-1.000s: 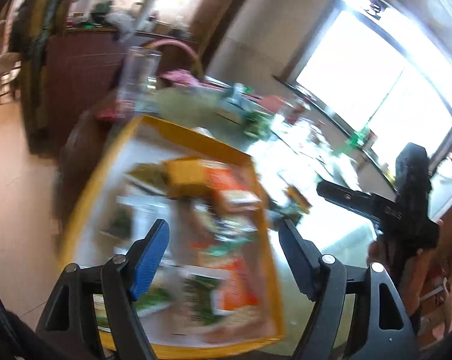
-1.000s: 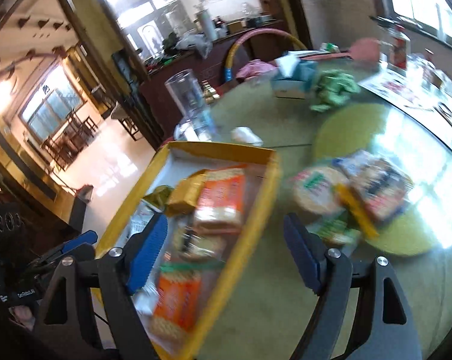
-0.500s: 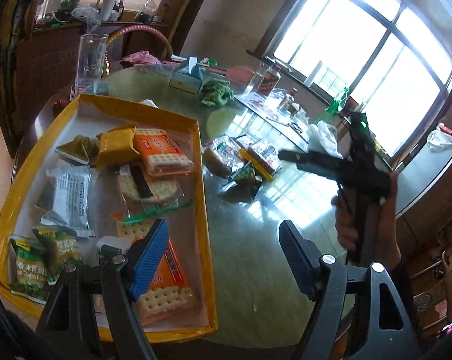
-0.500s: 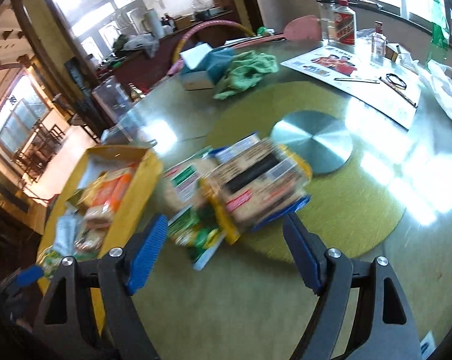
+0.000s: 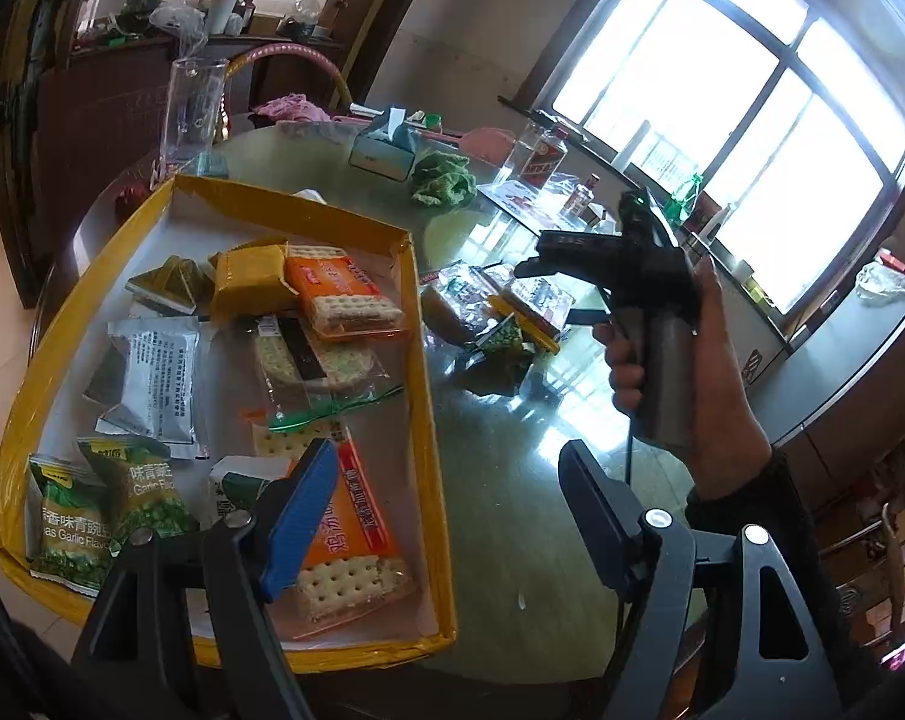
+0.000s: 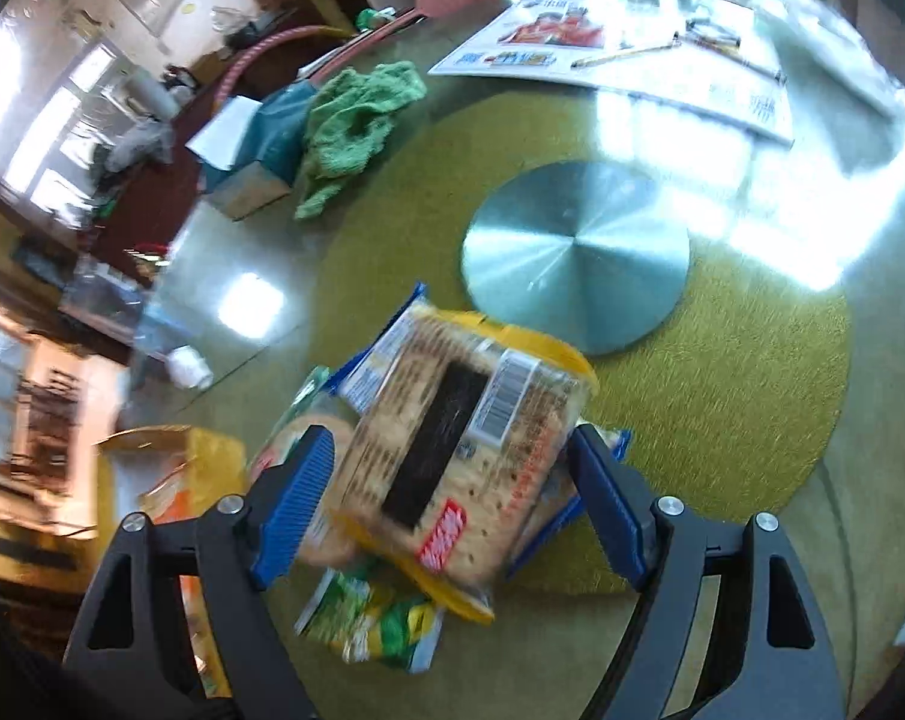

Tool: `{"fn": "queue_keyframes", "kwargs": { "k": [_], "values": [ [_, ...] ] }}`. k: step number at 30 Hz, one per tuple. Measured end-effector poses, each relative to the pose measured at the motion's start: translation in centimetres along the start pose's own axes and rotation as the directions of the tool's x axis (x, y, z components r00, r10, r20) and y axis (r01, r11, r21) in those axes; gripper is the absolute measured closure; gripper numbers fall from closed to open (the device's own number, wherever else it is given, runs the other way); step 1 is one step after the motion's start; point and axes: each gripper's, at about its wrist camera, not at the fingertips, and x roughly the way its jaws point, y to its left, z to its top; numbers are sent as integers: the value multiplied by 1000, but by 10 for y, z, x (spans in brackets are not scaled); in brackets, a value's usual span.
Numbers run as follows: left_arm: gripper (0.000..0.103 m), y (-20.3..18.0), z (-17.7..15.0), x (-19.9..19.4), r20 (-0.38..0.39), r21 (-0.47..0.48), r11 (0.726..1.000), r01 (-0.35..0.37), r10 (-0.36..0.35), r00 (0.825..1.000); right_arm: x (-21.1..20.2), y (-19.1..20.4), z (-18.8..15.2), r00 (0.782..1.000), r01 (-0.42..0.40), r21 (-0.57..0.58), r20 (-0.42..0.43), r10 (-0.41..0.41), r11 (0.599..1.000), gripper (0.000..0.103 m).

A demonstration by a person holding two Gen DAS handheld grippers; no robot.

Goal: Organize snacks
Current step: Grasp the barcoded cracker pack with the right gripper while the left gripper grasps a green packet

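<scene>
A yellow-rimmed tray [image 5: 425,420] holds several snack packets: orange cracker packs [image 5: 344,294], green pea bags [image 5: 86,516], a grey sachet [image 5: 152,378]. My left gripper [image 5: 446,516] is open and empty above the tray's near right edge. A loose pile of snacks [image 5: 500,312] lies on the table right of the tray. My right gripper [image 6: 449,504] is open, its jaws on either side of a yellow-edged cracker pack [image 6: 452,450] atop that pile, with a green pea bag [image 6: 374,618] below. The right gripper also shows in the left wrist view [image 5: 548,258], over the pile.
A round glass table with a green mat [image 6: 722,396] and a metal turntable disc [image 6: 575,264]. A green cloth [image 6: 356,126], a tissue box [image 6: 254,162], a leaflet [image 6: 620,54], bottles [image 5: 542,156] and a tall clear jug [image 5: 191,108] stand further back.
My right gripper has dropped down and closed in on the snack pile, so the cracker pack now sits between its open jaws. My left gripper has hardly moved above the tray.
</scene>
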Motion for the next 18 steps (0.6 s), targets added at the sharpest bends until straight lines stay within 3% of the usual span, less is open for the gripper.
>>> {"fn": "queue_keyframes", "kwargs": {
  "k": [5, 8, 13, 18],
  "values": [
    [27, 2, -2, 0, -9, -6, 1000, 12, -13, 1000, 13, 24, 0, 984, 177, -99, 17, -176, 979, 18],
    [27, 1, -2, 0, -11, -7, 1000, 28, -28, 1000, 13, 24, -4, 977, 215, -145, 43, -211, 966, 23],
    [27, -6, -2, 3, -14, 4, 999, 42, -42, 999, -9, 3, -24, 982, 186, -171, 63, -178, 967, 31],
    [27, -19, -3, 15, -46, 15, 998, 54, -53, 998, -47, -36, -74, 992, 103, -154, 89, -90, 983, 33]
  ]
}}
